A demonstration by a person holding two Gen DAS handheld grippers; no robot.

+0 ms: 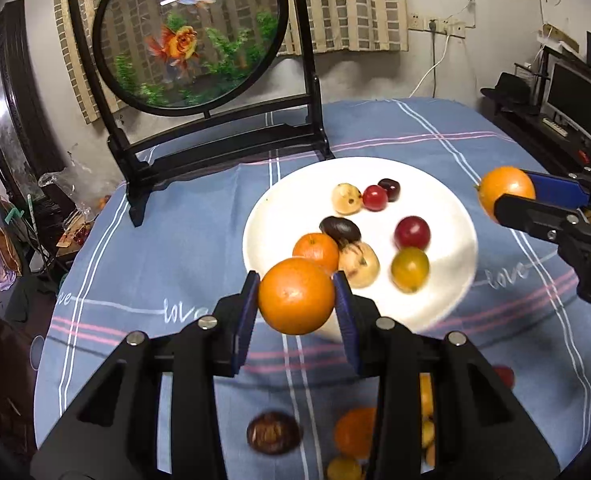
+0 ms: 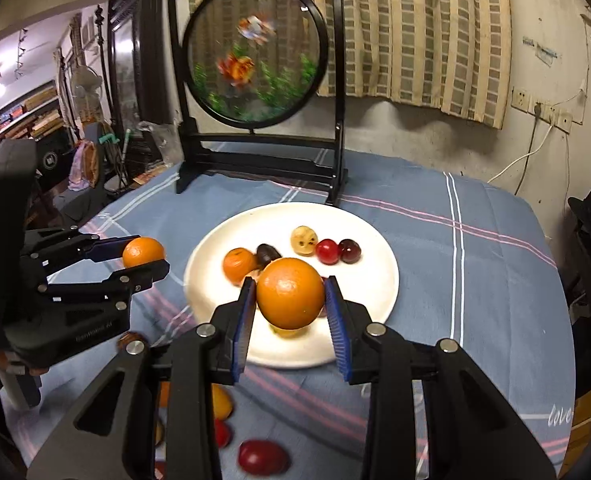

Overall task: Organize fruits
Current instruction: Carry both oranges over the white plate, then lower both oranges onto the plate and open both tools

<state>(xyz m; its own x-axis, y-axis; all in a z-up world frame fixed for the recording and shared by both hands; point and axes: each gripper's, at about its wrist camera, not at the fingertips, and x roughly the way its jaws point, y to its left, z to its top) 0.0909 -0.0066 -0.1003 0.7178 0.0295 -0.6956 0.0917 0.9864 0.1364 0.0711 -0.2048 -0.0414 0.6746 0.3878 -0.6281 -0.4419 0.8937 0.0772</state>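
Observation:
My left gripper (image 1: 297, 294) is shut on an orange (image 1: 296, 296), held above the near rim of the white plate (image 1: 283, 204). My right gripper (image 2: 290, 300) is shut on a second orange (image 2: 290, 293) over the plate's (image 2: 369, 264) near side. Each gripper shows in the other view: the right one (image 1: 513, 196) with its orange (image 1: 505, 186) right of the plate, the left one (image 2: 145, 258) with its orange (image 2: 143, 252) left of it. On the plate lie a small orange (image 1: 316, 251), a dark fruit (image 1: 340, 231), red fruits (image 1: 412, 233) and pale ones (image 1: 358, 265).
Loose fruit lies on the blue checked cloth near me: a dark one (image 1: 273, 433), an orange one (image 1: 355, 432), a red one (image 2: 261, 457). A black-framed round goldfish screen (image 1: 191, 32) stands behind the plate. The table edge (image 1: 507, 128) drops off toward a monitor at right.

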